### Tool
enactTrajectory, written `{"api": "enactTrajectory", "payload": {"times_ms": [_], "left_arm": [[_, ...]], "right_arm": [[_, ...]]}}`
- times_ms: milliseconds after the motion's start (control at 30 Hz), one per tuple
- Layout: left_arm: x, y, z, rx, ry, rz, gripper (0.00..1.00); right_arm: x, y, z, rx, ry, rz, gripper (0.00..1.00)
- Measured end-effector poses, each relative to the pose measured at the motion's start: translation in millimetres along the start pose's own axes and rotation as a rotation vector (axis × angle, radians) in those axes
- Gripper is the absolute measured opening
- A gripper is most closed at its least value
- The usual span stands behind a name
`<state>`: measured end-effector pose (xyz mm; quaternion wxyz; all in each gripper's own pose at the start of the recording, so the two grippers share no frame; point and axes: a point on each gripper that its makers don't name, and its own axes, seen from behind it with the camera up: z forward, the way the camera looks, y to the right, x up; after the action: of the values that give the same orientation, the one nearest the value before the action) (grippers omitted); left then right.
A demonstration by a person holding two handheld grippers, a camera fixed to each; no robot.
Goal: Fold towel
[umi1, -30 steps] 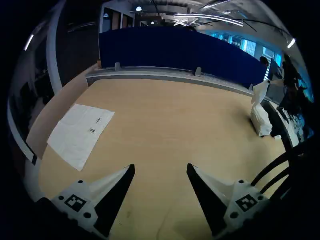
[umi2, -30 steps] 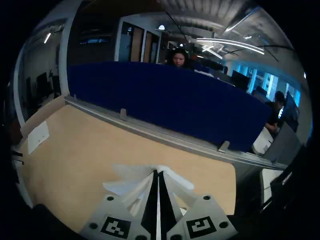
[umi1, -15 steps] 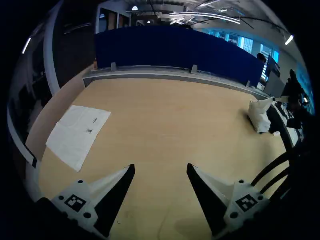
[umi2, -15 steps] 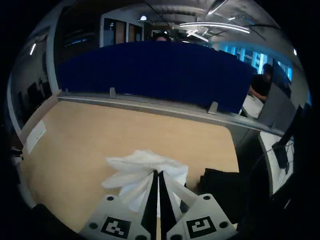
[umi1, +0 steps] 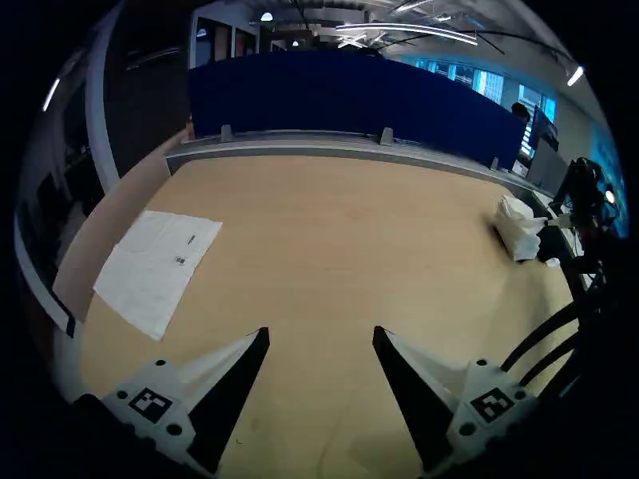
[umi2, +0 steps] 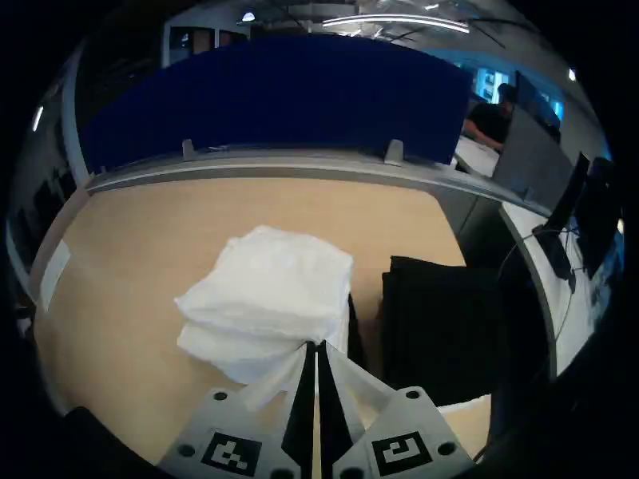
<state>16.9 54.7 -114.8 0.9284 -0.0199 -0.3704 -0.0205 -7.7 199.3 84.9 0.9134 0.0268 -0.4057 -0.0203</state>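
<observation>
A: R gripper (umi2: 317,346), what state?

B: Fingers pressed together, pinching the near edge of the towel (umi2: 267,299). A bit of cloth trails down beside its left finger.

A: And where's the towel?

B: Lying on the table (umi2: 152,239), folded into a thick white stack. Layers show on its near-left side. It's at the right end of the table, near the corner. In the left gripper view the towel (umi1: 517,230) is a small white lump by the far right edge.

A: Anything next to it?

B: A black stack (umi2: 435,319) just to its right, approx. the same size. Looks like dark cloth, can't say for sure. Whether they're touching, can't tell.

A: L gripper (umi1: 319,329)?

B: Spread wide, bare wood showing btw the fingers. It hovers over the middle of the table, well apart from the towel.

A: What else is on the table?

B: A white sheet (umi1: 156,271) lies flat at the left side w/ small dark marks on it, too small to make out. It's well apart from the towel.

A: Background?

B: A blue divider (umi1: 343,96) runs along the far edge, w/ a grey rail at its foot. A black chair (umi1: 551,347) back shows at lower right in the left gripper view. A person (umi2: 489,120) sits beyond the divider, right side.
</observation>
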Motion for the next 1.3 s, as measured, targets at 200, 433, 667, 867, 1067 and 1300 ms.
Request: {"api": "enactTrajectory", "payload": {"times_ms": [200,433,667,867,1067,1300], "left_arm": [[0,-2.8,-1.5,0.007,-0.001,0.001,0.97],[-3,-3.2,-0.5,0.009,-0.003,-0.002,0.97],[-3,-3.3,1.5,0.01,-0.007,0.007,0.97],[-3,-2.1,1.6,0.006,-0.006,0.003,0.97],[-4,-1.9,1.1,0.007,-0.007,0.008,0.97],[-2,-3.8,0.9,0.008,-0.005,0.004,0.97]], "right_arm": [[-21,2,11.1,-0.037,-0.035,0.049,0.03],[-44,4,18.7,-0.065,-0.077,0.087,0.03],[-50,5,22.7,-0.074,-0.084,0.115,0.03],[-55,7,26.0,-0.089,-0.099,0.118,0.03],[-56,8,25.8,-0.102,-0.097,0.124,0.1],[-57,16,22.4,-0.143,-0.072,0.126,0.44]]}}
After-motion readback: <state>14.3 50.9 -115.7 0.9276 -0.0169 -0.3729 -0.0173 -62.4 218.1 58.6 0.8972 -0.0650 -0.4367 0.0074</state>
